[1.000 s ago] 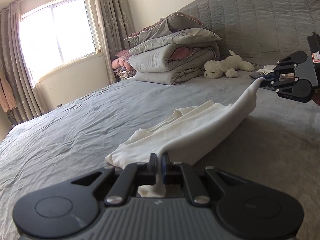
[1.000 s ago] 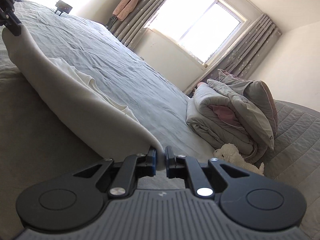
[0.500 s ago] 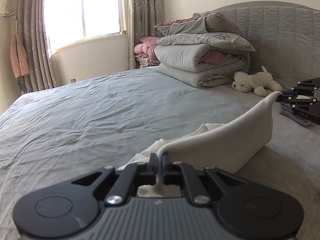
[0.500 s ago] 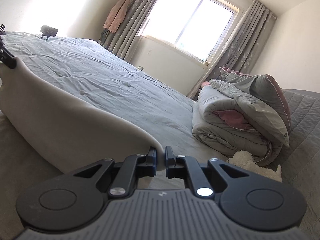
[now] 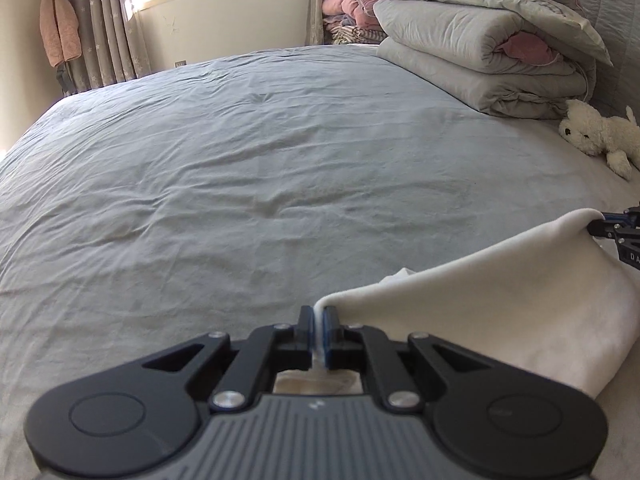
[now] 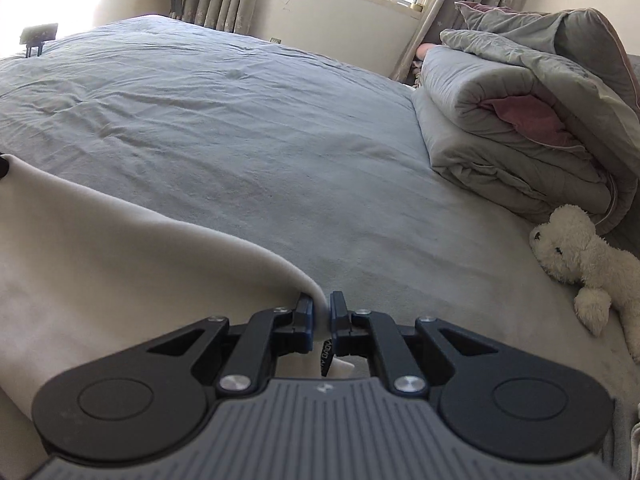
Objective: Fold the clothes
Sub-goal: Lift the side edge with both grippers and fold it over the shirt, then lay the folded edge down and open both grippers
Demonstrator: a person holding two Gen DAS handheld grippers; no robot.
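A cream-white garment [image 5: 516, 300] hangs stretched between my two grippers above the grey bed sheet [image 5: 240, 168]. My left gripper [image 5: 319, 322] is shut on one corner of its upper edge. The other corner is pinched by my right gripper [image 5: 600, 226], seen at the right edge of the left wrist view. In the right wrist view the garment [image 6: 120, 256] sweeps off to the left, and my right gripper [image 6: 321, 312] is shut on its edge, with a small black label showing behind the pads. The lower part of the garment is hidden.
A folded grey and pink duvet pile [image 5: 480, 40] lies at the head of the bed, with a white plush toy [image 5: 596, 132] beside it. Curtains [image 5: 108, 20] and a window wall stand beyond the far bed edge. A small dark object [image 6: 38, 36] sits at the far left corner.
Both grippers have swung toward the window side and tipped down, carrying the garment with them. The cloth's loose part that lay spread on the sheet is now out of sight.
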